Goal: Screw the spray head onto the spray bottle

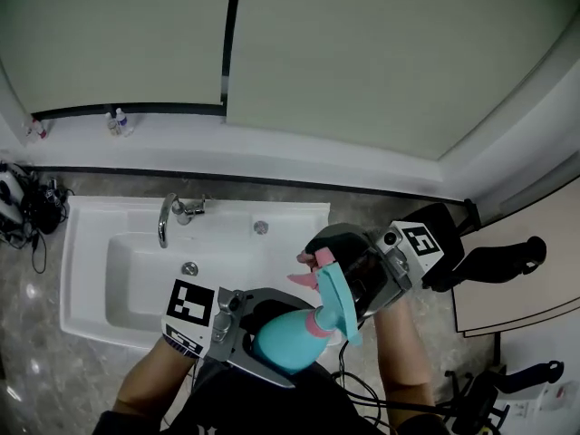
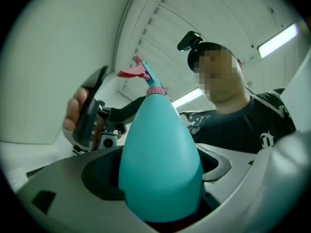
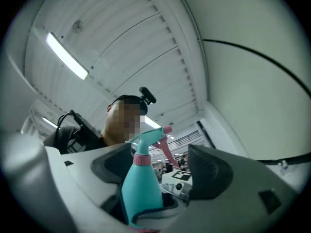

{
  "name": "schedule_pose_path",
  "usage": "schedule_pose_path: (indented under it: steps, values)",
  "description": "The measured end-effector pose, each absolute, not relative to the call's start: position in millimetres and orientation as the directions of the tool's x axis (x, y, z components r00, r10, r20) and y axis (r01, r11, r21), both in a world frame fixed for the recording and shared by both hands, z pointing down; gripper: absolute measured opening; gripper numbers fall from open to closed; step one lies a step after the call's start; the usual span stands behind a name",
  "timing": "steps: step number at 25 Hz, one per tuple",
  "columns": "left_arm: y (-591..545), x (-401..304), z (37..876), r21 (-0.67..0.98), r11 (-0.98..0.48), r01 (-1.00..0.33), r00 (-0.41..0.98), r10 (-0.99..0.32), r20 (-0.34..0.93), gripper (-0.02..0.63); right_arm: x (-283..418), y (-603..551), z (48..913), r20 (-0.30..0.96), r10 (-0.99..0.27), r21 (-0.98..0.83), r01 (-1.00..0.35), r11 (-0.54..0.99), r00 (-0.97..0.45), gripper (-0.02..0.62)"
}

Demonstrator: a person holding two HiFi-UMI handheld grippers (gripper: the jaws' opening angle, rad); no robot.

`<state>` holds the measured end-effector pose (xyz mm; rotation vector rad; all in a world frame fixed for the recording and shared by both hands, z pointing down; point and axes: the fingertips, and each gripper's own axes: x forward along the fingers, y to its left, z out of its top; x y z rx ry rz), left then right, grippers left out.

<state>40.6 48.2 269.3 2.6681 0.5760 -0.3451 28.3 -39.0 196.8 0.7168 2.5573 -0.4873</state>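
Note:
A teal spray bottle (image 1: pixel 283 343) with a pink collar lies tilted between the jaws of my left gripper (image 1: pixel 272 338), which is shut on its body. In the left gripper view the bottle (image 2: pixel 160 164) fills the jaws. Its teal spray head (image 1: pixel 333 290) with a pink trigger sits on the neck. My right gripper (image 1: pixel 349 275) stands open around the spray head. In the right gripper view the bottle (image 3: pixel 141 188) rises between the wide jaws, and the right pad (image 3: pixel 209 171) is clear of it. The hand on the right gripper (image 2: pixel 92 115) shows behind the spray head (image 2: pixel 143 74).
A white sink (image 1: pixel 91 243) with a chrome faucet (image 1: pixel 168 217) is set in a marbled counter below and to the left. Small bottles (image 1: pixel 120 121) stand on the back ledge. Cables (image 1: pixel 27 211) lie at the far left, and a black handle (image 1: pixel 494 261) juts out at the right.

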Motion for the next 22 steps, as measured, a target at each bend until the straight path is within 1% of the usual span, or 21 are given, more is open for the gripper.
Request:
schedule_pose_path:
  steps: [2,4,7,10,11,15,18,19,20,21,22]
  values:
    - [60.6,45.9,268.7,0.324,-0.796,0.512,0.848,0.410,-0.335,0.420,21.4,-15.7,186.9,-0.493,0.538,-0.126,0.668,0.733,-0.684,0.339]
    - [68.8,48.4,269.0,0.328,-0.764,0.556,0.822,0.447,-0.352,0.419,18.6,0.1,178.6,-0.485,0.624,-0.059,0.735,0.676,-0.613,0.339]
    - [74.0,48.3,269.4,0.335,-0.741,0.582,0.803,0.461,-0.377,0.419,16.3,11.3,174.6,-0.469,0.671,-0.018,0.766,0.642,-0.574,0.339]
    - [72.5,45.2,272.7,0.337,-0.743,0.578,0.805,0.453,-0.382,0.419,13.0,16.1,177.5,-0.444,0.676,-0.007,0.757,0.654,-0.588,0.337]
    - [70.7,43.7,273.4,0.337,-0.747,0.573,0.808,0.446,-0.386,0.419,10.6,14.0,179.4,-0.435,0.664,-0.013,0.742,0.670,-0.608,0.334]
    - [54.0,37.9,275.2,0.353,-0.780,0.517,0.839,0.378,-0.392,0.420,5.3,-6.3,185.7,-0.394,0.564,-0.059,0.632,0.773,-0.726,0.271]
    - [32.4,30.7,279.8,0.389,-0.813,0.433,0.879,0.284,-0.384,0.420,3.7,-28.0,193.0,-0.353,0.440,-0.122,0.506,0.854,-0.826,0.218]
    - [23.0,27.2,283.0,0.406,-0.823,0.397,0.893,0.244,-0.378,0.419,2.3,-35.8,196.3,-0.340,0.391,-0.144,0.458,0.877,-0.855,0.189]
    - [13.2,23.4,286.6,0.423,-0.832,0.359,0.907,0.204,-0.370,0.419,0.7,-43.7,199.7,-0.329,0.341,-0.165,0.409,0.898,-0.881,0.134]
    - [4.3,20.4,290.1,0.437,-0.840,0.321,0.920,0.167,-0.355,0.419,-1.1,-50.9,203.0,-0.316,0.292,-0.185,0.360,0.914,-0.903,0.110]
    - [-2.4,18.7,293.4,0.444,-0.851,0.281,0.933,0.134,-0.333,0.419,-2.7,-56.5,205.6,-0.301,0.249,-0.202,0.316,0.927,-0.921,0.107]
